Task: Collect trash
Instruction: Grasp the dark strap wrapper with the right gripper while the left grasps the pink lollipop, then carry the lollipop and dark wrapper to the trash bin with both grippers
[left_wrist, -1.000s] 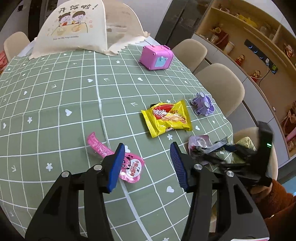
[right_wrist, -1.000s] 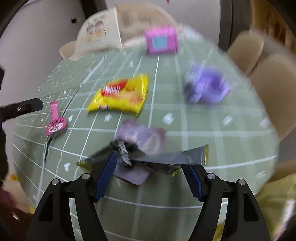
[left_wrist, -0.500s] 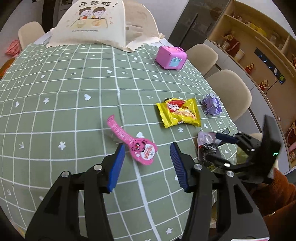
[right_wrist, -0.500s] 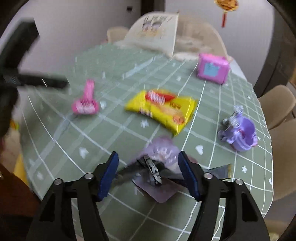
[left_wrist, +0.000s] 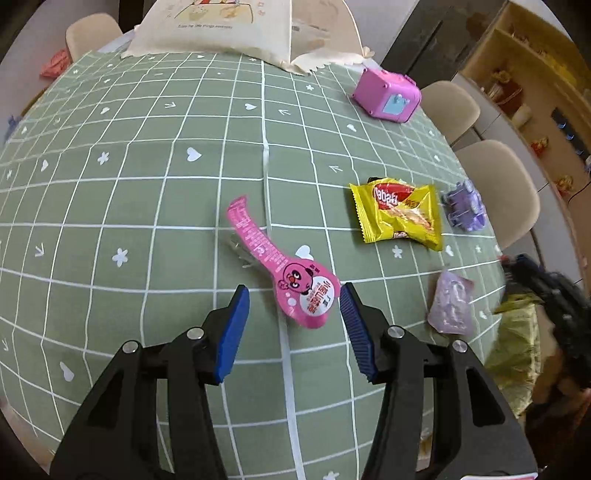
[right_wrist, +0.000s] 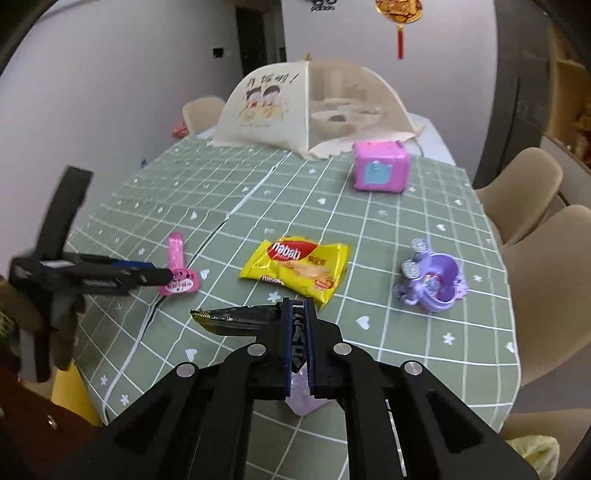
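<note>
**Dark wrapper pinched on the right, pink wrapper framed on the left**

I'm over a table with a green grid tablecloth (left_wrist: 147, 177) dotted with white hearts and flowers. In my left wrist view, my left gripper (left_wrist: 294, 295) stands spread wide, lower centre of frame, its blue pads either side of the round end of the pink wrapper (left_wrist: 284, 273), which lies flat on the cloth. I can't tell whether the right pad touches it. Moving right: the yellow snack packet (left_wrist: 400, 218) at centre right, the purple toy (left_wrist: 463, 208) just beside it, and a pale purple wrapper (left_wrist: 451, 302) lower right near the table edge. The pink cube (left_wrist: 386, 96) sits upper right, a cream mesh food cover (left_wrist: 221, 26) along the top, beige chairs (left_wrist: 495, 184) and wooden shelving beyond.

In my right wrist view, my right gripper (right_wrist: 298, 317) is clamped on a dark wrapper (right_wrist: 236, 317), which sticks out to the left above the cloth. White walls, a red hanging ornament (right_wrist: 399, 14) at top.
</note>
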